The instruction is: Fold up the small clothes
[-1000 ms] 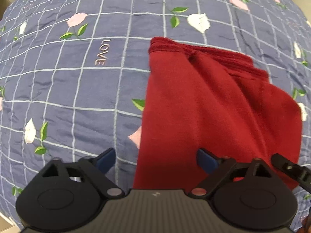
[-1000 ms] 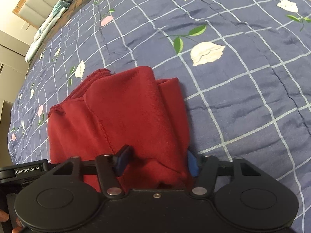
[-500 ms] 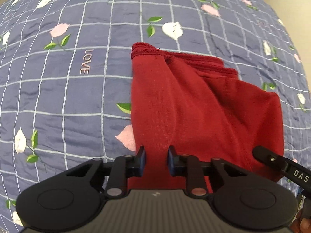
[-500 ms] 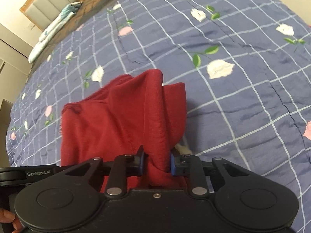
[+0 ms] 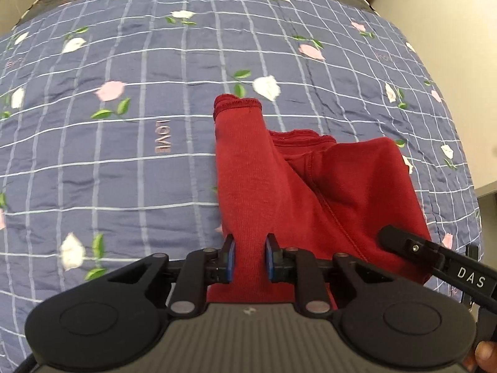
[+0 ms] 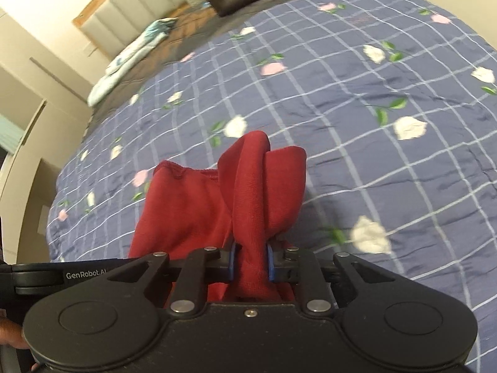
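Both grippers clenched on one dark red knitted garment above a blue checked quilt with flower print.

In the left wrist view the blue checked quilt spreads to the left, with stitched "LOVE" lettering just left of the dark red knitted garment; the left gripper has its blue-padded jaws closed on a narrow lifted band of the cloth that runs away to a stitched hem, while the rest sags toward the quilt's right edge, where the black tip of the other tool overlaps it. In the right wrist view the garment sits mid-quilt, and the right gripper pinches a bunched fold between its jaws, cloth rising ahead of them in two rounded folds.
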`<state>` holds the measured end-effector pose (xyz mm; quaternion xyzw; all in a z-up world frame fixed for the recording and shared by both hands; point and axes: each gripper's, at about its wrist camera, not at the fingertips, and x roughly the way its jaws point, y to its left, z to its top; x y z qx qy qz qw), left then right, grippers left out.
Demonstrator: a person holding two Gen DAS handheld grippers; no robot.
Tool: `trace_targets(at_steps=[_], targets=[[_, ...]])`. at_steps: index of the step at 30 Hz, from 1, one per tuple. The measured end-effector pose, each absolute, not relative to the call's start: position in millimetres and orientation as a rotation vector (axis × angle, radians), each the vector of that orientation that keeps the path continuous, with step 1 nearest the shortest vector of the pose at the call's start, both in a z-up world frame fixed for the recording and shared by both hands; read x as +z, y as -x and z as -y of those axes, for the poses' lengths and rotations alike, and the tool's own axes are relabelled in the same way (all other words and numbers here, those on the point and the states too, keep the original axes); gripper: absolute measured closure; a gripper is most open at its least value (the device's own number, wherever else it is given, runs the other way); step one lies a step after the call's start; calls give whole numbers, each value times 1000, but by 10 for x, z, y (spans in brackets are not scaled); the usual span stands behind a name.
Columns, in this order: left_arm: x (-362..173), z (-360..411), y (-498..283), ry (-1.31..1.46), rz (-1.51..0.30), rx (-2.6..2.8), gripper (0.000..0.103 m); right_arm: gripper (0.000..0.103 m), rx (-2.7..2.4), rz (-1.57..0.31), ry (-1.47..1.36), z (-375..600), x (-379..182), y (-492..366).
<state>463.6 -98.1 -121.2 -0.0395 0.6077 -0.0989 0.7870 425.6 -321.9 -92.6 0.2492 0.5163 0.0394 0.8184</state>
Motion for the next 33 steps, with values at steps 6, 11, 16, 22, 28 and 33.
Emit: trace_targets(at_steps=[6,11,16,22,28,33], targets=[[-1024,419,-4403,114,-1273,-158,83,83,181,-1088,-506,2722,-807,-4259],[-990,-60,-4265,135,-1279,-91,83,83,258,-1102,-482,2277,-806,-4239],[-1027,-365,-4170,137,-1285,-46,83,83,303,-1125,-455,1966,-850,-4195],[-1140,-500,-4074,137,-1304,-33,83,83,303,-1155,-431,1834,-936,-4118],[-1295,-457,-3999,134,-1340,-46,83,83,236,-1206,-457,1916,-1086,-4048],[-1359,-378,-3949,119,-1363,-60,83,83,193,-1230,-487,2018,-1179,-3981]])
